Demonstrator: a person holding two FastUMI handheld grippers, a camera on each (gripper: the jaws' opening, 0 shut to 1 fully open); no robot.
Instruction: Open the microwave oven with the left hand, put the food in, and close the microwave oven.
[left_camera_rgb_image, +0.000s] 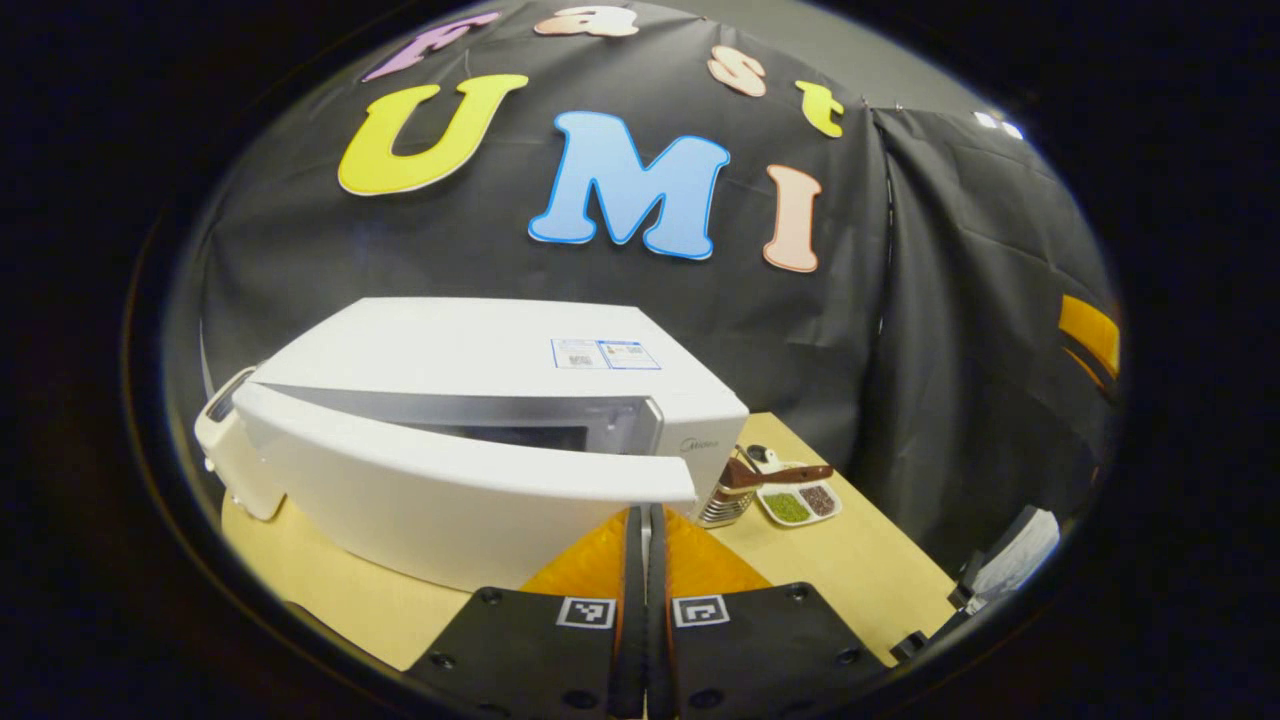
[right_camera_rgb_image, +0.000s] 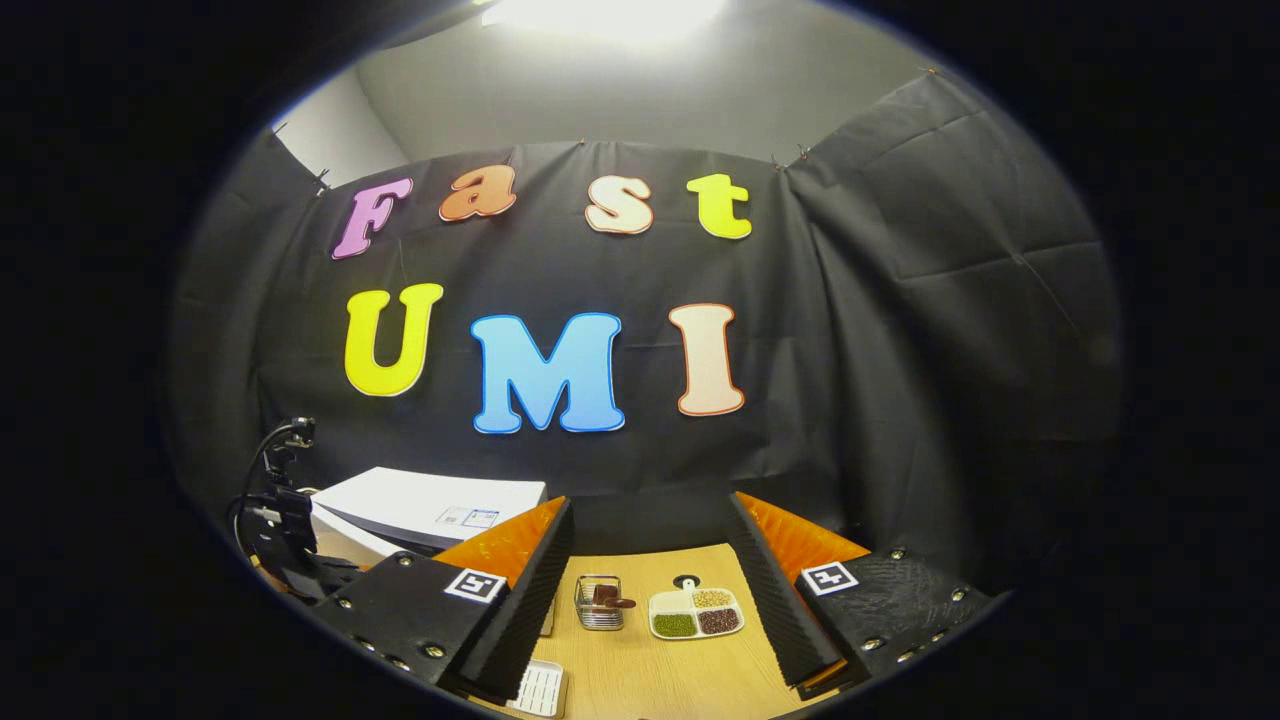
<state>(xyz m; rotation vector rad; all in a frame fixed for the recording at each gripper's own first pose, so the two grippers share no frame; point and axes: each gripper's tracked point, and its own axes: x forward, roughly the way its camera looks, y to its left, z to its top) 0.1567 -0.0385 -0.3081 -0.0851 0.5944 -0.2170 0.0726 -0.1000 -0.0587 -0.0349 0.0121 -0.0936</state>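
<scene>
Left gripper view, reading left to right: microwave oven (left_camera_rgb_image: 470, 400) sits on the bench (left_camera_rgb_image: 860, 570), its door (left_camera_rgb_image: 430, 470) swung partly out, free edge nearest me. Just below that edge, my left gripper (left_camera_rgb_image: 645, 530) has its fingers pressed together with nothing between them. Past the oven's right corner stand a small wire basket (left_camera_rgb_image: 728, 505) with a brown piece in it and a divided dish (left_camera_rgb_image: 800, 500) of food.

Right gripper view, left to right: the other gripper's rig, then the oven's white top (right_camera_rgb_image: 430, 505), then my right gripper (right_camera_rgb_image: 650, 590) with fingers spread wide and empty. Between them, farther off, the basket (right_camera_rgb_image: 598, 602) and the dish (right_camera_rgb_image: 696, 612) rest side by side on the bench.

Step in hand, as I judge it: finishing the door opening. I'd keep the closed tips hooked behind the free edge and sweep along the hinge's arc, not straight back, until the cavity is fully clear. Which item counts as the food I cannot tell.
</scene>
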